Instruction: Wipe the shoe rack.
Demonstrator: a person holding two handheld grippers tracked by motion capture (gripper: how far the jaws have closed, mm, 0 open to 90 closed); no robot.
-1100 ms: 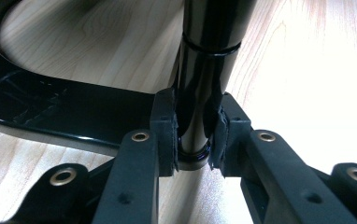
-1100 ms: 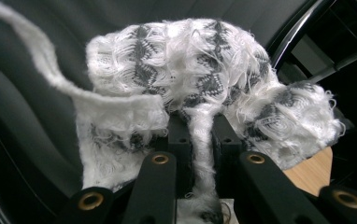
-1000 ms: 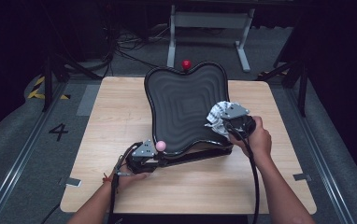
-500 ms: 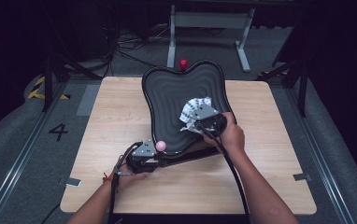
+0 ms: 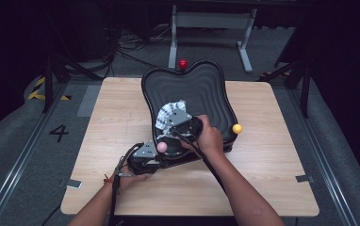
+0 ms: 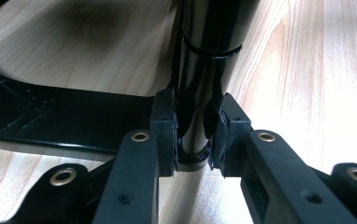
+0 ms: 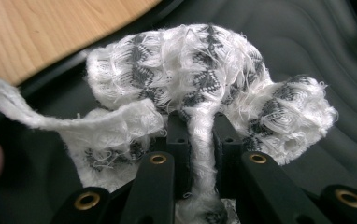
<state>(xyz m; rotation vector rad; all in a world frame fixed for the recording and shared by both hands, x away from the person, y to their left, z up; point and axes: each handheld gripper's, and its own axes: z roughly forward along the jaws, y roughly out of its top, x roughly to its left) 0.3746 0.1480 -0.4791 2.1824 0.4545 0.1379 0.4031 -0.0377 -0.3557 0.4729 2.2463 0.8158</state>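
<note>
Now right claw (image 5: 172, 117) with cloth (image 5: 168, 112) further left across tray (image 5: 206, 89), left claw (image 5: 155, 157) unmoved

One black ridged plastic tray (image 5: 201, 92), one white-and-grey woven cloth (image 5: 168, 112), three coloured knobs: red (image 5: 183, 63), yellow (image 5: 237, 128), pink (image 5: 161, 147)

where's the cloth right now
In the high view the white-and-grey cloth lies left of centre on the black tray, clamped in the right gripper, just above the pink ball.

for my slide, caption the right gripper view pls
Right gripper shut on a white-and-grey cloth over the black ridged tray.
</note>
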